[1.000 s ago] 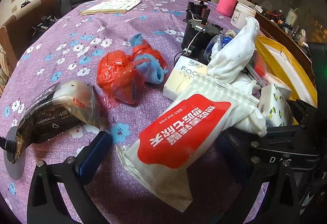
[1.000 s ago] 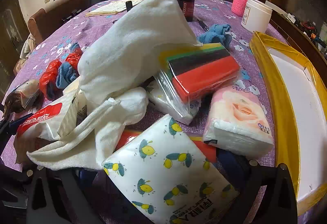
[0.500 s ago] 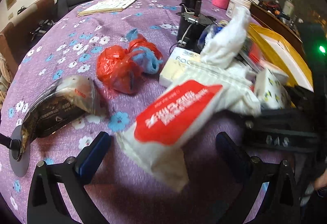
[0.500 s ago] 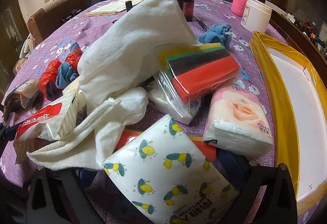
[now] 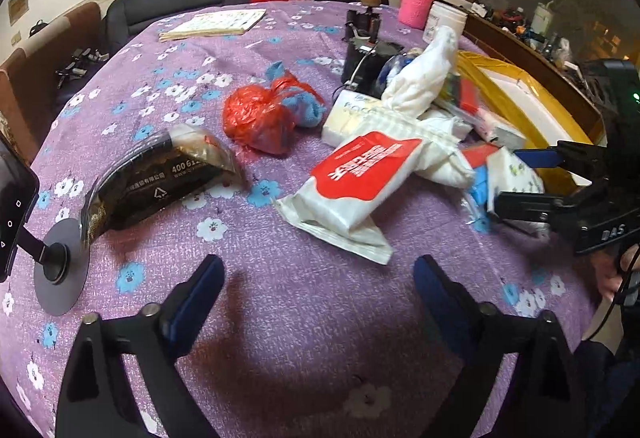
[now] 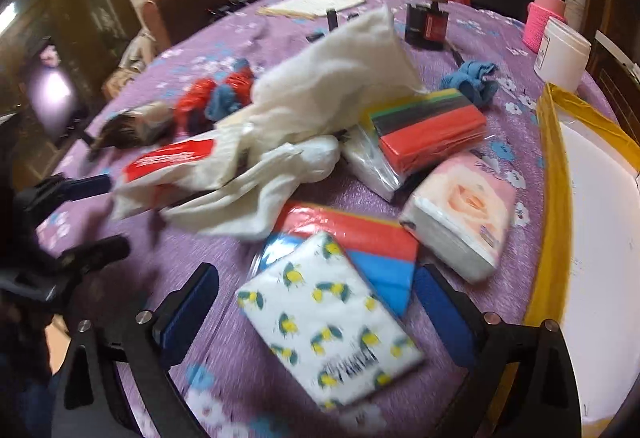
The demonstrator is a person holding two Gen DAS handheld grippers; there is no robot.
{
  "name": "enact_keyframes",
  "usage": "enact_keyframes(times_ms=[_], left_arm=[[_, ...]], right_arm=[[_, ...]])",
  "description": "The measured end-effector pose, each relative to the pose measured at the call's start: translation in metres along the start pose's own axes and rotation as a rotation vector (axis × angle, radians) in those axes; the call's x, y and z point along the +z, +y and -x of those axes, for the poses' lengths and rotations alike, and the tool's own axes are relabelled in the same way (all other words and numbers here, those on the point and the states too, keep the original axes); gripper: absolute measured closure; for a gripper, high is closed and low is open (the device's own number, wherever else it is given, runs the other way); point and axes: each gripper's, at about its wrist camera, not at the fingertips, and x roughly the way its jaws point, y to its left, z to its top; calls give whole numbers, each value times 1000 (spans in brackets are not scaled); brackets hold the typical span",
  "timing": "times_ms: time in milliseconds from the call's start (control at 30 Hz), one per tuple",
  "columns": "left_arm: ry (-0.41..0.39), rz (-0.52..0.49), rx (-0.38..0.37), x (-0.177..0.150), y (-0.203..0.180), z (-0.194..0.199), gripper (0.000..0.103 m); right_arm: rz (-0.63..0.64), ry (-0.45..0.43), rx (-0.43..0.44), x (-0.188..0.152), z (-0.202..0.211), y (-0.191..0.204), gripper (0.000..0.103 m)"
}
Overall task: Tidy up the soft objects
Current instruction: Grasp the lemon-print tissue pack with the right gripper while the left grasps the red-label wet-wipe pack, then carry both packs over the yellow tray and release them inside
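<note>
A pile of soft goods lies on the purple flowered tablecloth (image 5: pixel 304 326). A red-and-white wet-wipe pack (image 5: pixel 356 182) lies ahead of my open, empty left gripper (image 5: pixel 316 278). A white towel (image 6: pixel 320 110) drapes over the pile. A lemon-print tissue pack (image 6: pixel 328 322) lies between the fingers of my open right gripper (image 6: pixel 316 286), on a red-and-blue sponge pack (image 6: pixel 360 234). A rose-print tissue pack (image 6: pixel 464 214) and a striped sponge pack (image 6: pixel 428 130) lie beyond. The right gripper (image 5: pixel 516 178) also shows in the left wrist view.
A yellow-rimmed white box (image 6: pixel 560 198) stands at the right. A red plastic bag with blue cloth (image 5: pixel 268 114), a black wrapped pack (image 5: pixel 156 178), a phone stand (image 5: pixel 56 262), black bottles (image 5: pixel 364 38), a pink cup (image 5: pixel 416 2) and a white jar (image 6: pixel 560 54) are around.
Both grippers have pulled back from the pile. The wet-wipe pack and the lemon-print pack now sit farther ahead, with more tablecloth showing.
</note>
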Motion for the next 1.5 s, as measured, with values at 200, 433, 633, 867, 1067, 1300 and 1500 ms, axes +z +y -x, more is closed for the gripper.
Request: enact_keyframes(times_ms=[200, 433, 633, 867, 1067, 1300, 1500], left_arm=[[-23, 14, -33, 26, -2, 8, 10], [48, -93, -6, 52, -26, -32, 10], [104, -94, 30, 57, -30, -60, 32], [91, -15, 31, 42, -28, -49, 65], [41, -2, 1, 30, -32, -23, 65], [22, -3, -15, 29, -33, -16, 65], [1, 3, -36, 30, -34, -12, 65]], right_arm=[[69, -80, 30, -17, 34, -2, 4], [62, -118, 58, -29, 41, -7, 4], [60, -120, 48, -35, 42, -12, 4], [109, -94, 35, -35, 32, -9, 4], [176, -54, 1, -26, 11, -5, 4], [218, -12, -16, -31, -6, 2, 40], [172, -75, 55, -34, 19, -1, 47]])
